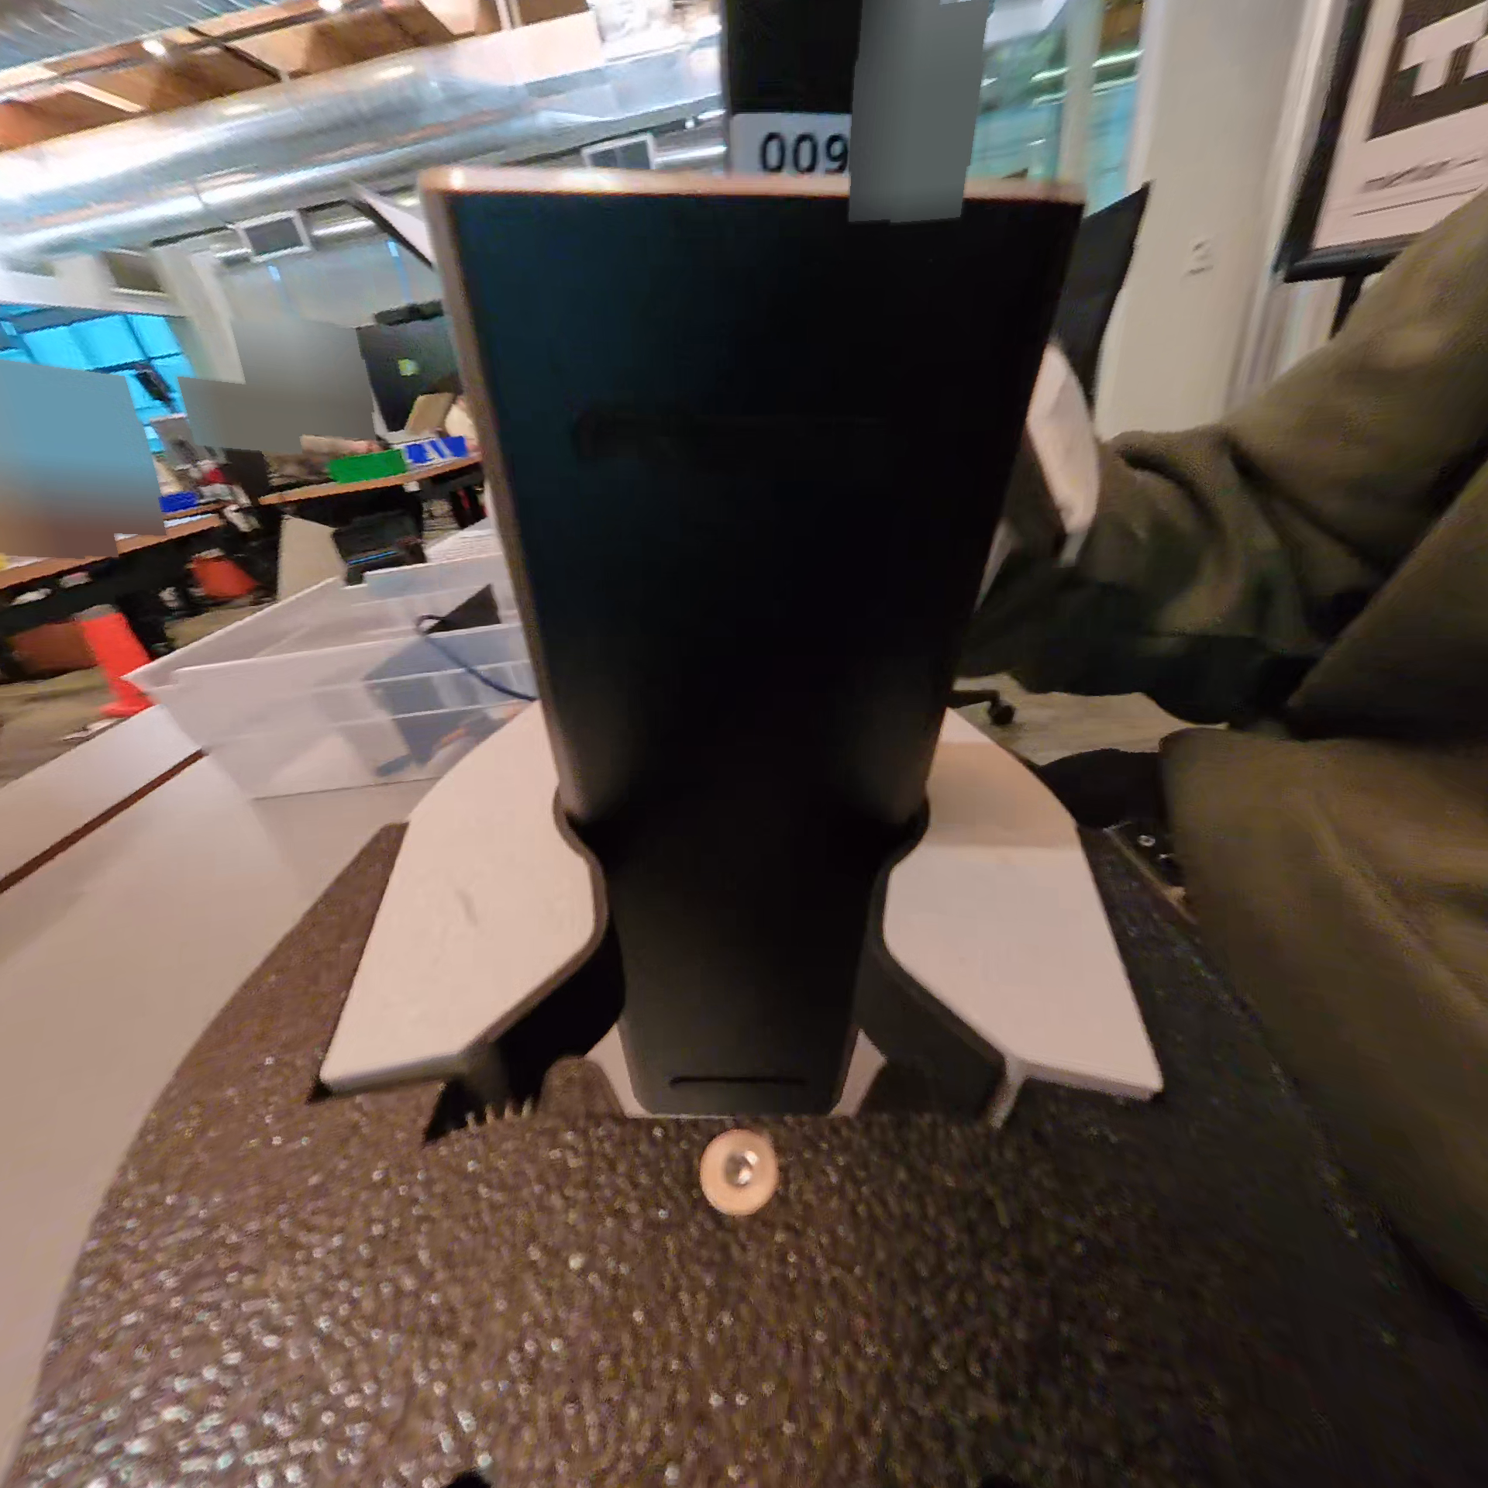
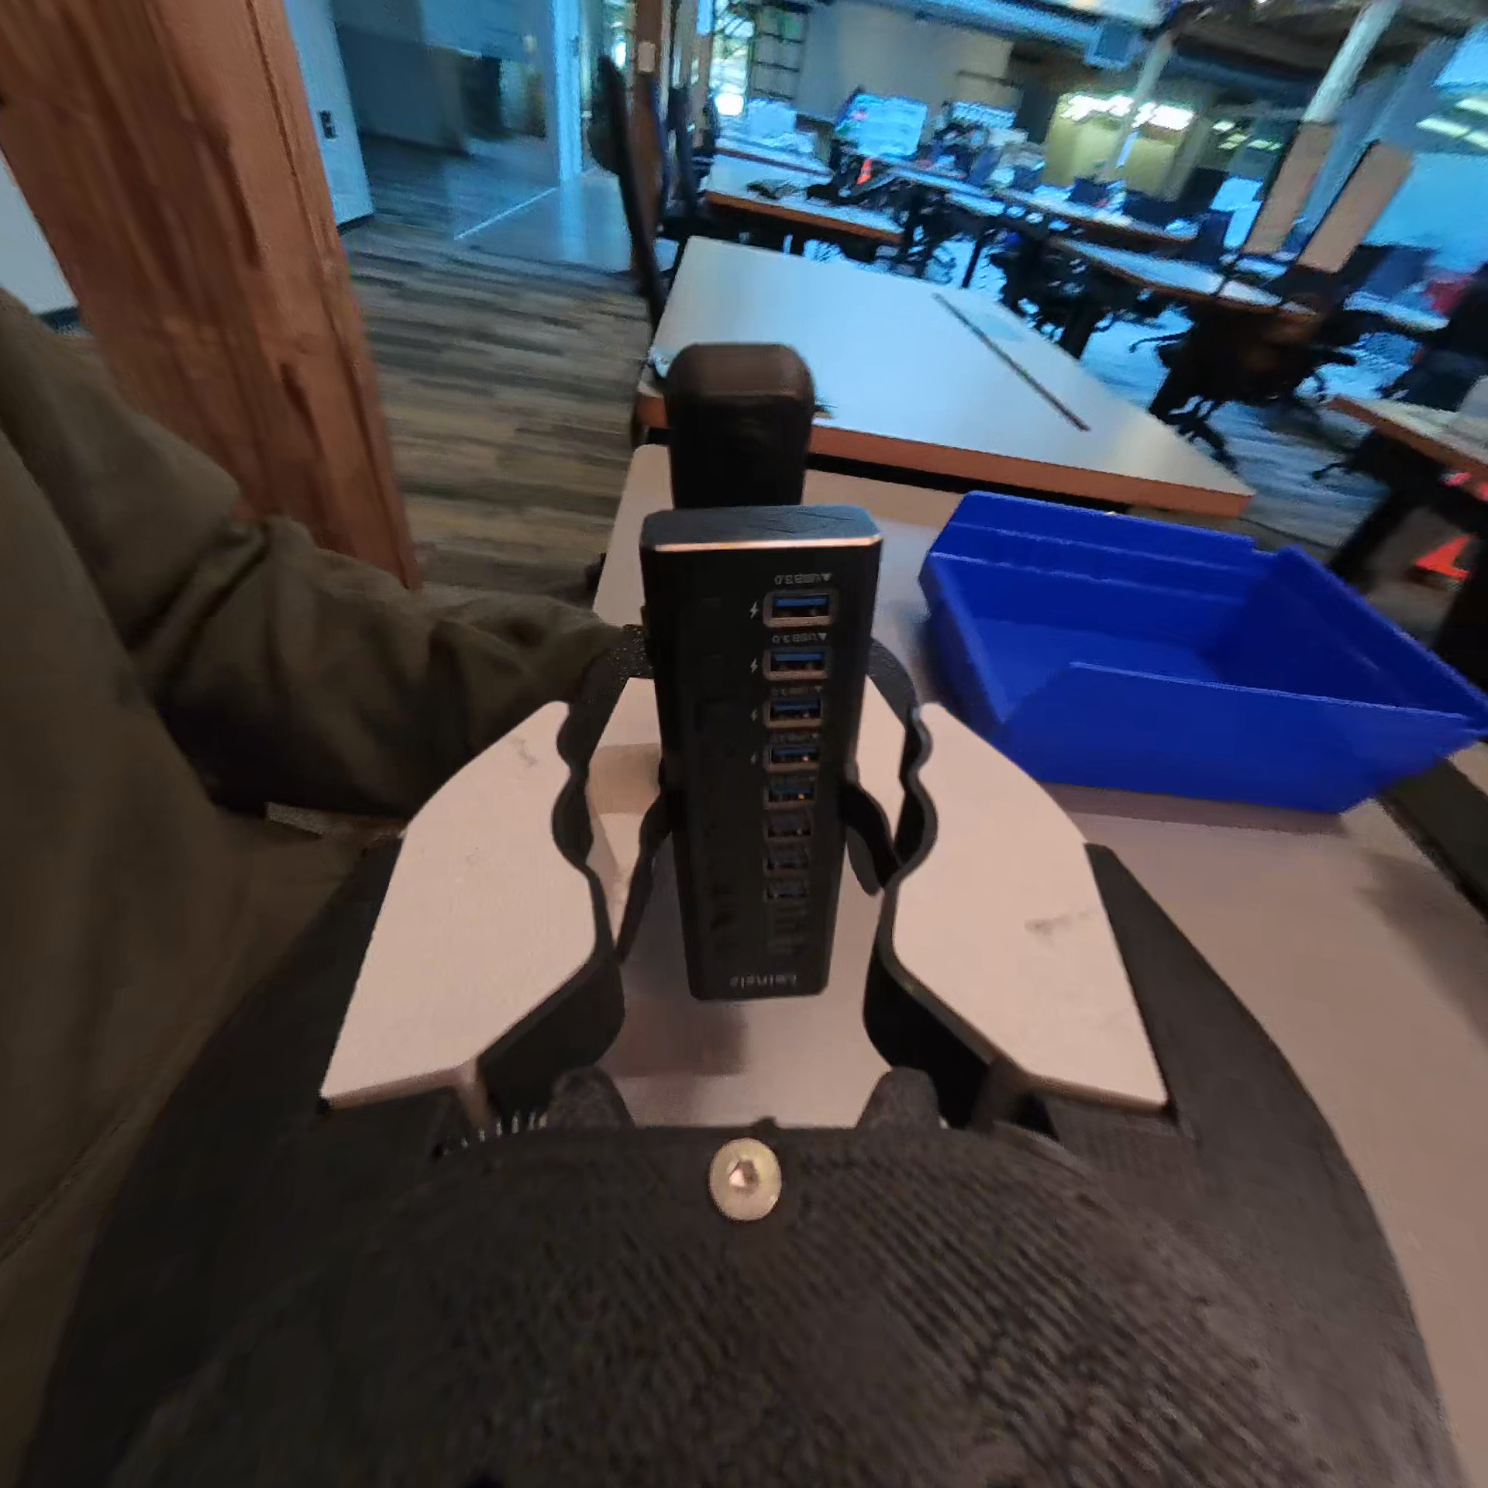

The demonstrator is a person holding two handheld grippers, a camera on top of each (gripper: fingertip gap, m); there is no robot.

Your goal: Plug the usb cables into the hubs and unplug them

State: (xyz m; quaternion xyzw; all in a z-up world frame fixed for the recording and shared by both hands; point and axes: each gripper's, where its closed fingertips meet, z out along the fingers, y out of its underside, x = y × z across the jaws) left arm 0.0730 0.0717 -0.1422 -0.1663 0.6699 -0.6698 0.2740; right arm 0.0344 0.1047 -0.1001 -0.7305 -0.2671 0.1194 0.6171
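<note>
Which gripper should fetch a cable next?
Right, probably. The left gripper looks clamped on the USB hub, seen from its plain back, bracing it. The right gripper faces the ports; its grip is unclear. Neither holds a cable.

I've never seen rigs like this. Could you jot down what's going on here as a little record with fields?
Setting: grey table in an open office
Left gripper: shut on a wide black slab-shaped device, its plain face toward the camera
Right gripper: shut on a long black USB hub with a column of blue ports facing the camera
Cables: none plugged into the visible ports
Nearby: blue plastic bin, apparently empty; clear plastic bins
Person: olive-green sleeve
</note>
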